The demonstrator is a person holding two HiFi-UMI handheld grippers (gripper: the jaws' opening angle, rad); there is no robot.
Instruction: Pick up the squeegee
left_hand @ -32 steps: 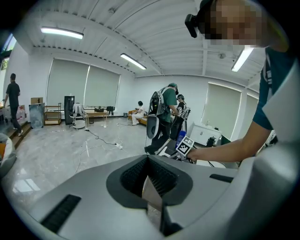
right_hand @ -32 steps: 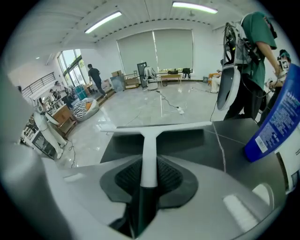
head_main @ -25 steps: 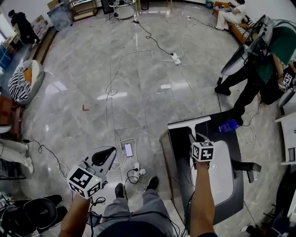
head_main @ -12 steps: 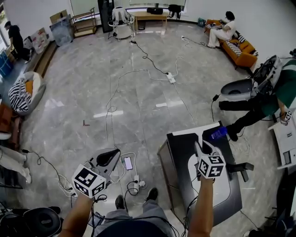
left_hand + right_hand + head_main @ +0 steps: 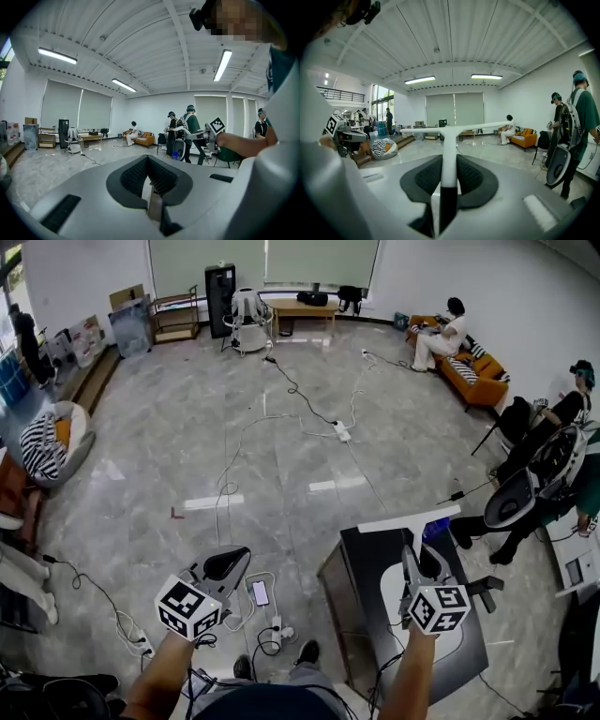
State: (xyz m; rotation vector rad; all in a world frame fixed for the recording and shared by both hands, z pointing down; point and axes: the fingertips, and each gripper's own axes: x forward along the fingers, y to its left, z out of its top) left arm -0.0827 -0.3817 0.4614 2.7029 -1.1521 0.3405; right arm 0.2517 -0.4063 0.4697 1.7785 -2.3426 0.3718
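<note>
Jaws of the right gripper [image 5: 449,161] are clamped on the handle of the squeegee [image 5: 454,127], one dark ribbed pad pressing each side of the white shaft. The handle runs straight out along the jaws and ends in the long white blade, which lies crosswise and close to level against the room beyond.

In the head view the right gripper [image 5: 415,565] is held out over the black table [image 5: 361,568], and the squeegee [image 5: 408,519] blade shows across that table's far edge, just beside a blue bottle [image 5: 434,529].

Left gripper [image 5: 147,159]: jaw tips meet and nothing is held between the pads. In the head view the left gripper [image 5: 228,564] is well apart from the table, over open grey floor, with a phone [image 5: 260,592] and loose cables lying on the floor near it.

Background: a person sits on an orange sofa [image 5: 480,379] at the far side of the room; other people stand at the right edge.
</note>
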